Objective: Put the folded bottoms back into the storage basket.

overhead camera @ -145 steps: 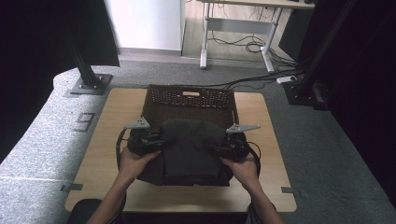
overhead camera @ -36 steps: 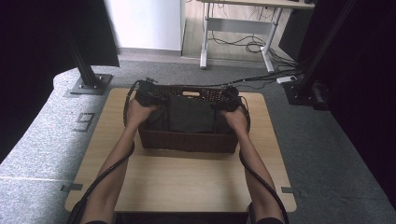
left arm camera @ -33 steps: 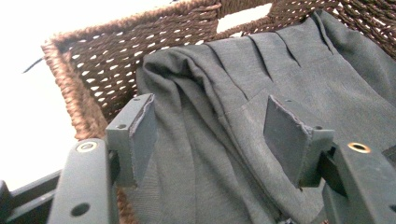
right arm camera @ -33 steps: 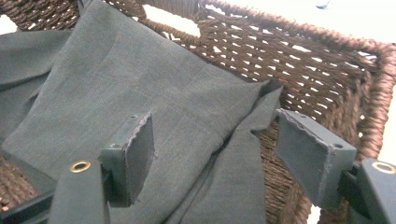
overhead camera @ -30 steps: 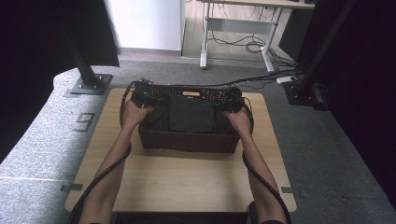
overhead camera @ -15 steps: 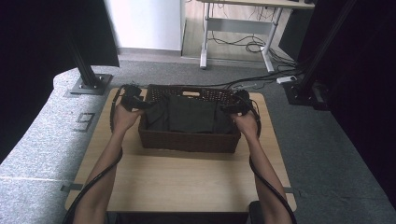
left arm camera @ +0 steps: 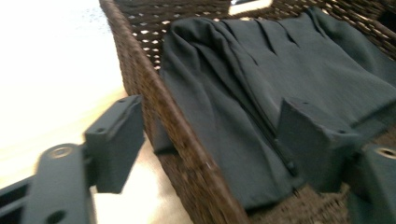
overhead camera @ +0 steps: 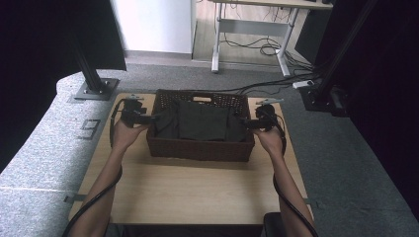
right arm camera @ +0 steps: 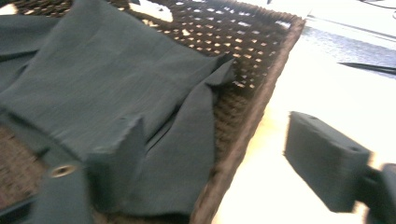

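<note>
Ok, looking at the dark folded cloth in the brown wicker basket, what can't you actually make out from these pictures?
- Basket floor under the dark folded cloth: covered by the cloth in the high view.
- What kind of garment the cloth is: too small in the high view, cut off by the frame edges in both gripper views.
- Near side wall of the brown woven wicker basket: blurred in both gripper views.
- The table's front edge: cut off at the bottom of the high view.
</note>
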`<act>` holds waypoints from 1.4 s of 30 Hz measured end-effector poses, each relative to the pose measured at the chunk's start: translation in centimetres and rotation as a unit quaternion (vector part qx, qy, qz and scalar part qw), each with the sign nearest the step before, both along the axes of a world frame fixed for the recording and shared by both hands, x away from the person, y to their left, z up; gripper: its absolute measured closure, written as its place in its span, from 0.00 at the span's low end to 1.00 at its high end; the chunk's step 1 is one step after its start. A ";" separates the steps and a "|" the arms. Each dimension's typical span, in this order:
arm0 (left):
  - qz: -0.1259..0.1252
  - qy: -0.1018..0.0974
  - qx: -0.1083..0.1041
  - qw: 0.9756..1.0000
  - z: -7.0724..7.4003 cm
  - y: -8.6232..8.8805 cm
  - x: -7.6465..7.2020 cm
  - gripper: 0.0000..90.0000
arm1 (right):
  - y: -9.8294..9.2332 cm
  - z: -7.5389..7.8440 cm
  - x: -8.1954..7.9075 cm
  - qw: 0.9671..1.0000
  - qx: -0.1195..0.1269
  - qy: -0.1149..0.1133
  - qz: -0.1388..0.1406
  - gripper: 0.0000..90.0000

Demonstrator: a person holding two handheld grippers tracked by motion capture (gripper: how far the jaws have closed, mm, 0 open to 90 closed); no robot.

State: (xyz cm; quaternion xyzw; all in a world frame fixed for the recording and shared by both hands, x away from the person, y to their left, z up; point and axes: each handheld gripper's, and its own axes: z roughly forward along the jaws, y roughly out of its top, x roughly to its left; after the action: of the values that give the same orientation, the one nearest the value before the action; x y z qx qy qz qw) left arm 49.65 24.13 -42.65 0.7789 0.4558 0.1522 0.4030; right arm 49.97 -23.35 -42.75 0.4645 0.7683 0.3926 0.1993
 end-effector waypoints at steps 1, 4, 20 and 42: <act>-0.005 0.000 0.001 1.000 0.0 0.1 -0.5 0.20 | -0.2 0.0 -0.4 1.000 0.002 -0.002 0.003 0.18; -0.017 -0.005 -0.003 1.000 0.1 0.6 -2.1 0.14 | -0.6 0.0 -1.7 1.000 0.005 -0.009 0.009 0.14; -0.043 -0.006 0.028 0.999 -5.7 1.8 -10.4 0.00 | -2.0 -4.4 -8.6 0.999 -0.011 -0.006 0.031 0.00; -0.041 0.034 0.098 0.994 -12.2 1.2 -12.6 0.00 | -2.6 -13.0 -11.1 0.998 -0.049 0.038 -0.008 0.00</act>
State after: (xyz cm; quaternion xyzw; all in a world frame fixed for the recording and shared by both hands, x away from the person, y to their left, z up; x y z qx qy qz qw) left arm 37.10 25.31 -54.84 0.8371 0.4200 0.1533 0.3153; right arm 38.90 -25.96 -55.71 0.4754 0.7897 0.3350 0.1953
